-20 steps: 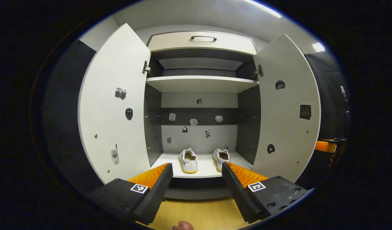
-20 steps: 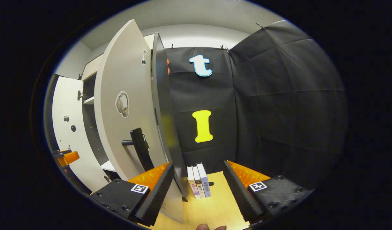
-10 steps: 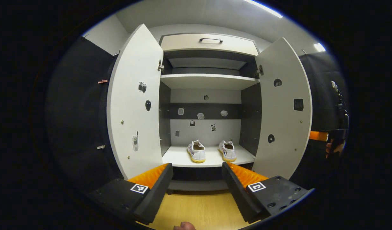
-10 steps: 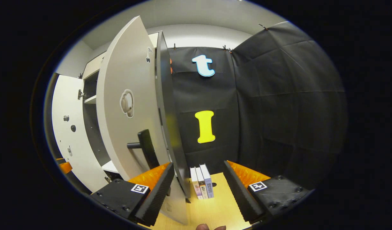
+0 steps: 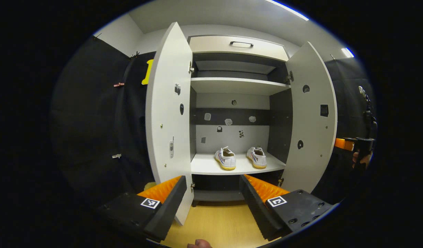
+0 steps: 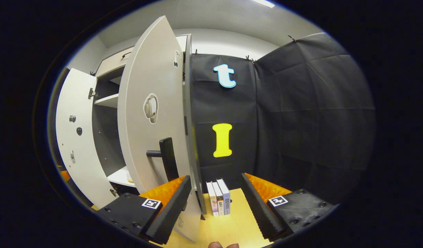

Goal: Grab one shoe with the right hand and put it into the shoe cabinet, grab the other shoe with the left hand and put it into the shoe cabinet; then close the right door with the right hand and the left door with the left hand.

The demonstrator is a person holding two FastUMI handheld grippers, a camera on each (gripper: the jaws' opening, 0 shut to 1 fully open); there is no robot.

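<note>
Shoes (image 5: 240, 158) inside shoe cabinet (image 5: 237, 86); both doors open.

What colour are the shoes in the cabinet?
The shoes are white with yellow soles, best seen in the left gripper view.

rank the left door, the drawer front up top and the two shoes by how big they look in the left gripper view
1. left door, by far the largest, though it stands nearest the camera, which inflates it.
2. drawer front.
3. left shoe and right shoe: they look about alike, too close to rank.
</note>
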